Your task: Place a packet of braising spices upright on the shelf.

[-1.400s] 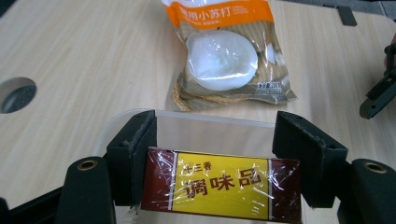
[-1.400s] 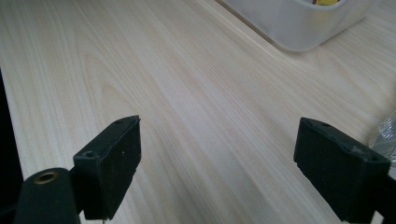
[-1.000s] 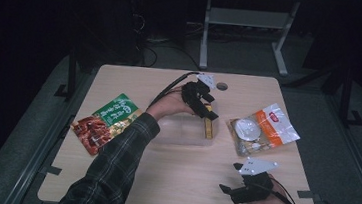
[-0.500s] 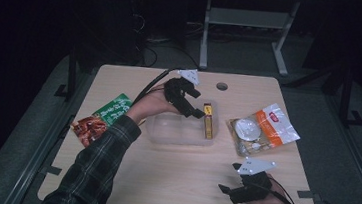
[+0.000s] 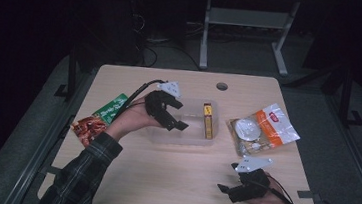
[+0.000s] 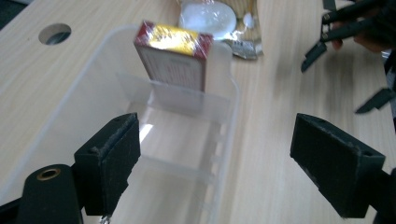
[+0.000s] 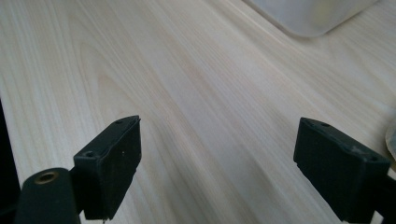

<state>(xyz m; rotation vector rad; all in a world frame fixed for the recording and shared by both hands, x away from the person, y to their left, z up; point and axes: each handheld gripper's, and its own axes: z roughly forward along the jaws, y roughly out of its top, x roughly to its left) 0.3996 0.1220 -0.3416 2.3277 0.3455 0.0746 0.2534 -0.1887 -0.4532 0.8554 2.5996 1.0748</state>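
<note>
The left tongs (image 5: 179, 123) hang over the clear plastic tub (image 5: 158, 136) in the middle of the bench (image 5: 171, 181), with their jaws spread wide apart and nothing between them. In the left gripper view the left tongs (image 6: 233, 172) straddle the tub's (image 6: 60, 116) near wall, one jaw inside and the other out over the bare wood. A small box (image 6: 173, 56) with a red and gold top stands on end at the far end of the tub, leaning against its wall; from above, the box (image 5: 207, 120) sits along the tub's right-hand side.

The right tongs (image 5: 226, 189) rest low near the front right edge of the bench, held in the person's hand, well apart from the tub. In the right gripper view their jaws stand wide apart over plain wood, the right tongs (image 7: 217, 172) empty, with a corner of the tub (image 7: 308, 14) at the top.

An orange and white snack bag (image 5: 261, 132) lies just to the right of the tub. A green packet (image 5: 113, 108) and a red packet (image 5: 86, 128) lie at the left, beside the plaid sleeve (image 5: 81, 178).
</note>
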